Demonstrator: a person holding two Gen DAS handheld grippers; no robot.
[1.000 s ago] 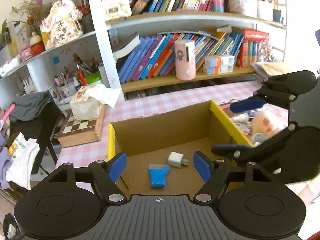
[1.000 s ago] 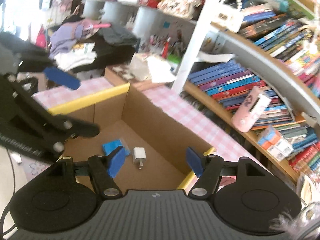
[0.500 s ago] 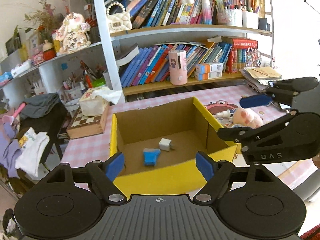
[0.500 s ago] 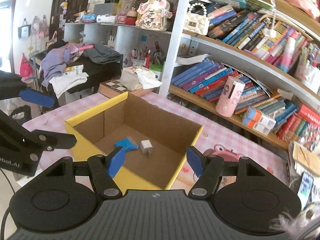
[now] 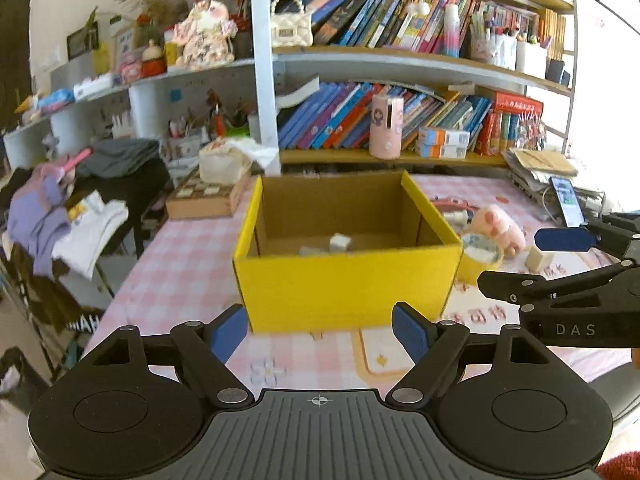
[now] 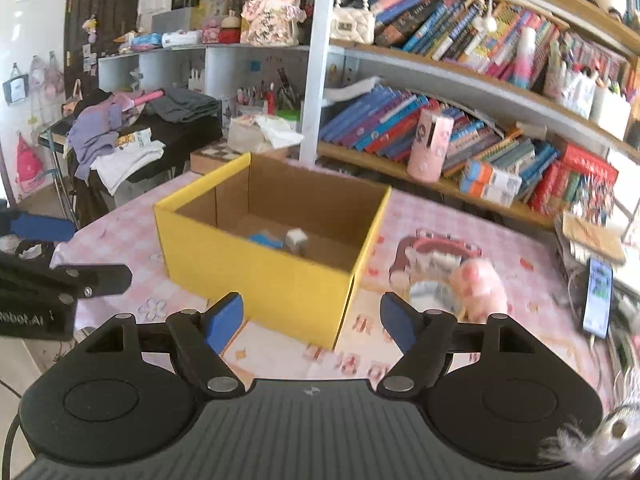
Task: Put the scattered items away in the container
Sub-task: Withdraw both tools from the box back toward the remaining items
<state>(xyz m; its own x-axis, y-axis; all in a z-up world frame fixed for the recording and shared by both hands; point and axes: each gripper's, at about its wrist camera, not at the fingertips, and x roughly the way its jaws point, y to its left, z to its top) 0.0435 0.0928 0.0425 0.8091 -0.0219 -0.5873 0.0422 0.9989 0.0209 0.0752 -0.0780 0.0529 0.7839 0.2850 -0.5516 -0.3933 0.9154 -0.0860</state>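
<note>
Both grippers hover in front of the yellow cardboard box, which stands open-topped on the pink checked surface. The left gripper is spread wide and holds nothing; the right gripper is likewise wide apart and empty. Inside the box lie a white charger cube and a blue item, apart from each other on the box floor.

Items still scattered lie to the right of the box: a pink plush toy, a roll of tape just beside the box's right wall, a small white block near the plush toy, and a pale object on a round mat, too blurred to identify.

Handling, judged from appearance: the plush toy is probably light and soft, so it should compress under the pads; a grip across its body seems suitable. The roll of tape looks rigid and light; pinching one wall of the ring, one finger inside, would likely hold it. The small white block looks hard and may slip unless taken on flat opposite faces.
</note>
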